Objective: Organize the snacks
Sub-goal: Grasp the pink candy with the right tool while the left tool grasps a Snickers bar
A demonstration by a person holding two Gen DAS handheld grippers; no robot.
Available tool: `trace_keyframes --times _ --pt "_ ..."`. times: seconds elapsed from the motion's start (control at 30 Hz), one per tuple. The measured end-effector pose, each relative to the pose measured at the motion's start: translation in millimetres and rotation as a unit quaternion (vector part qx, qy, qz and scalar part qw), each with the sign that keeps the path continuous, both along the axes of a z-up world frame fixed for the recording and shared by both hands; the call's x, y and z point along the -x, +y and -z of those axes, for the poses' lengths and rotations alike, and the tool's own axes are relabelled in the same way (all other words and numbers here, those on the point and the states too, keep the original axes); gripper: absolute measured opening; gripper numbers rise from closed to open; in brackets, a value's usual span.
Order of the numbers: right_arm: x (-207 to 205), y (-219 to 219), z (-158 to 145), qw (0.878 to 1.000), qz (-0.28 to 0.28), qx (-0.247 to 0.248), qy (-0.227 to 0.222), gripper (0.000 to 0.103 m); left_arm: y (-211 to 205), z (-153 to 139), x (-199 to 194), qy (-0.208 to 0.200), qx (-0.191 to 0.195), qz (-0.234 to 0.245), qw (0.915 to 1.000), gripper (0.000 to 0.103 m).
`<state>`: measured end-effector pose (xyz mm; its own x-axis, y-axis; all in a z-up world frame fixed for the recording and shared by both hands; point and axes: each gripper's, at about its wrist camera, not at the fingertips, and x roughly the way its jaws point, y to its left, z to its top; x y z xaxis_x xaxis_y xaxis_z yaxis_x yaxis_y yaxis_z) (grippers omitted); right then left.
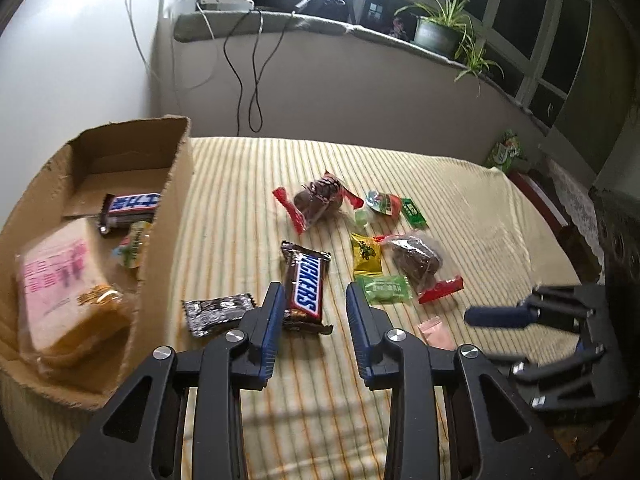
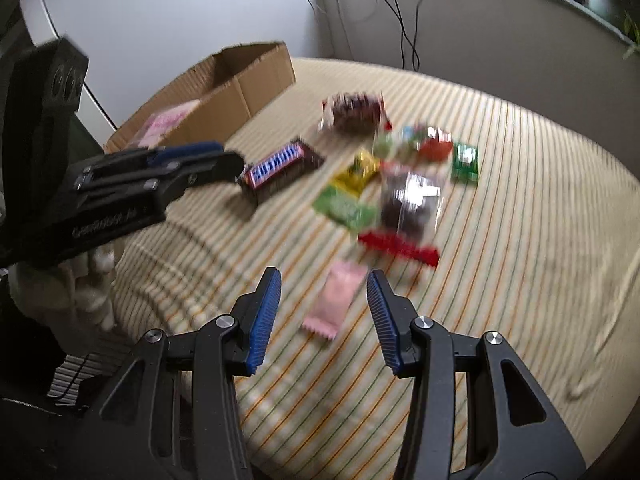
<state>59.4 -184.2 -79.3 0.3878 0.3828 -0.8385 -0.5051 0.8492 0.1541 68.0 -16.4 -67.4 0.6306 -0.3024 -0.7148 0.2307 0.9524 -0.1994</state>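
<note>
Loose snacks lie on a striped cloth table (image 1: 248, 184). A Snickers bar (image 1: 306, 286) lies between the tips of my open, empty left gripper (image 1: 314, 300); the bar also shows in the right wrist view (image 2: 280, 168). A cardboard box (image 1: 160, 240) at the left holds another Snickers (image 1: 130, 208), a pink bread pack (image 1: 60, 280) and a small candy. My right gripper (image 2: 324, 292) is open and empty, its tips either side of a pink sachet (image 2: 336, 300). That view is blurred.
A black wrapper (image 1: 218, 312) lies left of the left gripper. Two clear packs of brown cakes (image 1: 320, 200) (image 1: 416, 260), green (image 1: 386, 290) and yellow (image 1: 365, 254) candies lie mid-table. A window sill with a potted plant (image 1: 440, 28) and hanging cables runs behind.
</note>
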Motion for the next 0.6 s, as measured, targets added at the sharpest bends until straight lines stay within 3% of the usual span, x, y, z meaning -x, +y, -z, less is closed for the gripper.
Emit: trace_keyframes --times 0.3,0.47,0.6 --pt "1 5 18 1.0 0.014 0.008 0.018 0.046 -4 15 -17 0.018 -0.011 -0.003 0.9998 0.03" --pt "3 21 21 0.999 0.0 0.05 -0.006 0.04 -6 22 -23 0.026 -0.018 -0.003 0.9995 0.03" --pt "4 22 21 0.997 -0.006 0.069 -0.017 0.028 -5 27 -29 0.037 -0.018 -0.004 0.9991 0.03"
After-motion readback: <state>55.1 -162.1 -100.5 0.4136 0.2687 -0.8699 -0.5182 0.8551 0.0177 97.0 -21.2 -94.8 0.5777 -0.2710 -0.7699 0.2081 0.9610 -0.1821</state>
